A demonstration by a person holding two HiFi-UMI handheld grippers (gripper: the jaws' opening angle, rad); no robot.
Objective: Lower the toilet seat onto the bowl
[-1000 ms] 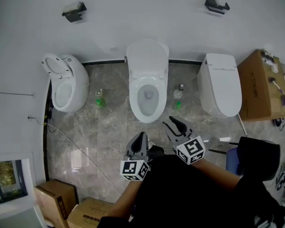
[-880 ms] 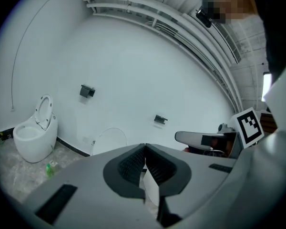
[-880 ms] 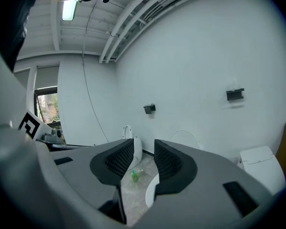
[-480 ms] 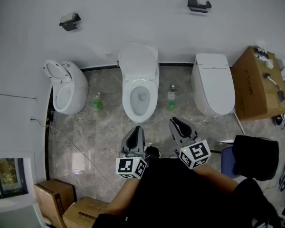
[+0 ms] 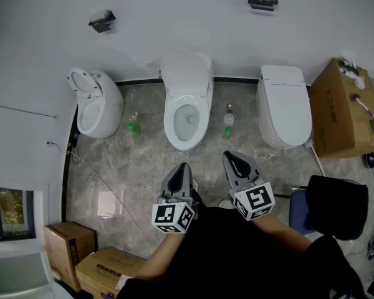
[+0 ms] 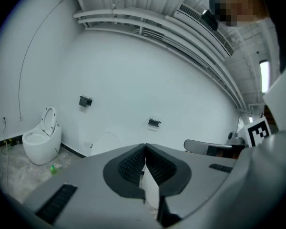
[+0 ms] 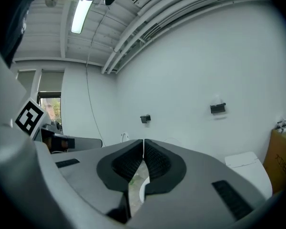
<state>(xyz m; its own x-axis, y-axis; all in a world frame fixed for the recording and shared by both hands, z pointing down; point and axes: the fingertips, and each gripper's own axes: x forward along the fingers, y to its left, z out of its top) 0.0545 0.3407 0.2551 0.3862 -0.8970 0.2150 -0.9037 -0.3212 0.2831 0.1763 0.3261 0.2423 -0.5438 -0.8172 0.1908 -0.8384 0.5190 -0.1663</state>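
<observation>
The right tongs [image 5: 232,158], spread wide a second ago, now have their jaws pressed together with nothing between them; the left tongs [image 5: 182,168] are clenched and empty as before; both hang close to the person's body, well short of any toilet. The middle toilet [image 5: 187,118] stands straight ahead against the wall with its lid [image 5: 187,72] up and the bowl open; from here I cannot tell whether the seat ring is raised with the lid or already lies on the rim. The left toilet [image 5: 98,109] also has its seat tipped up, while the right toilet [image 5: 285,108] is closed. Shutting the tongs this far from the bowl suggests the lowering has not started, and that a push with closed tips is likelier than a pinch; that is only a guess. As for writing, the cardboard box [image 5: 352,114] at the right carries dark print on its side, too small to read; the box [image 5: 106,274] at the lower left bears a dark label, also unreadable; the cubes on the tongs show only black-and-white square patterns; the two green bottles [image 5: 133,128] on the floor show no readable label.
</observation>
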